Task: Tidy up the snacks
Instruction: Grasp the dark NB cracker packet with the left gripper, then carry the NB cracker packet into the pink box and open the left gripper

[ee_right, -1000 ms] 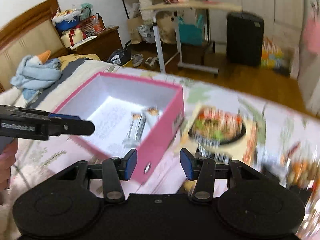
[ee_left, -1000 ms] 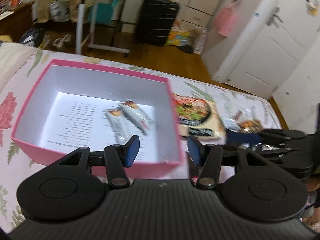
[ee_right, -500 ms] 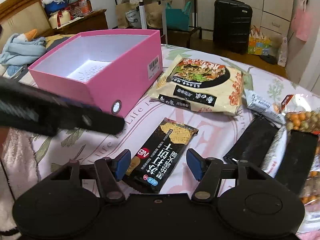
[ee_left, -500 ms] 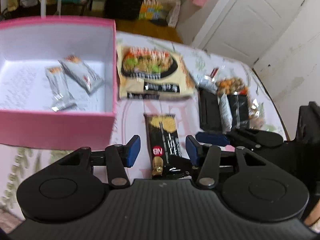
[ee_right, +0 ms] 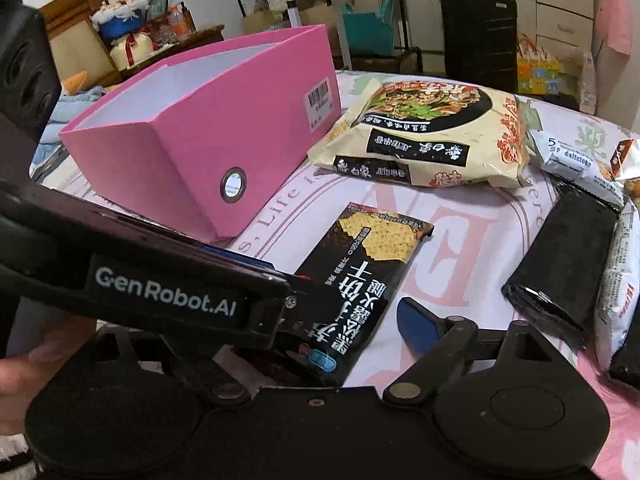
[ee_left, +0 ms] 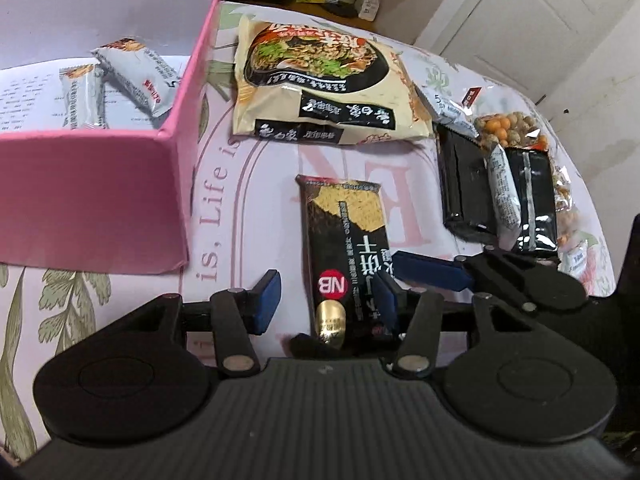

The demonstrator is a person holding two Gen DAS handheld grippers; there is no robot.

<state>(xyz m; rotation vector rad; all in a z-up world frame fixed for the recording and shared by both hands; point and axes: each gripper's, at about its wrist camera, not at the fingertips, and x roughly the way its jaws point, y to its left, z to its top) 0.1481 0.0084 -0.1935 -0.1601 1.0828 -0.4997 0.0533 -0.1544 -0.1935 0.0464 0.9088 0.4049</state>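
Both grippers have come down from the pink box [ee_left: 100,184] to the black cracker pack [ee_left: 344,240] – next snack, probably. Left gripper [ee_left: 326,300] jaws straddle it half-open, seemingly untouched; right gripper [ee_right: 348,312] jaws are opening wide around it.

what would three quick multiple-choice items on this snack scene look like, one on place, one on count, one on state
1. Where does the black cracker pack lie?
A. in the pink box
B. on the bedspread, beside the box
C. on the noodle bag

2. How many silver bars lie in the pink box?
A. none
B. two
C. five

3. How is the left gripper placed?
A. shut on the noodle bag
B. open, astride the cracker pack's near end
C. inside the box

Answers: 1 B, the pack lies flat on the bedspread, right of the box. 2 B, two wrapped bars show on the box floor. 3 B, its blue pads flank the pack without squeezing it.
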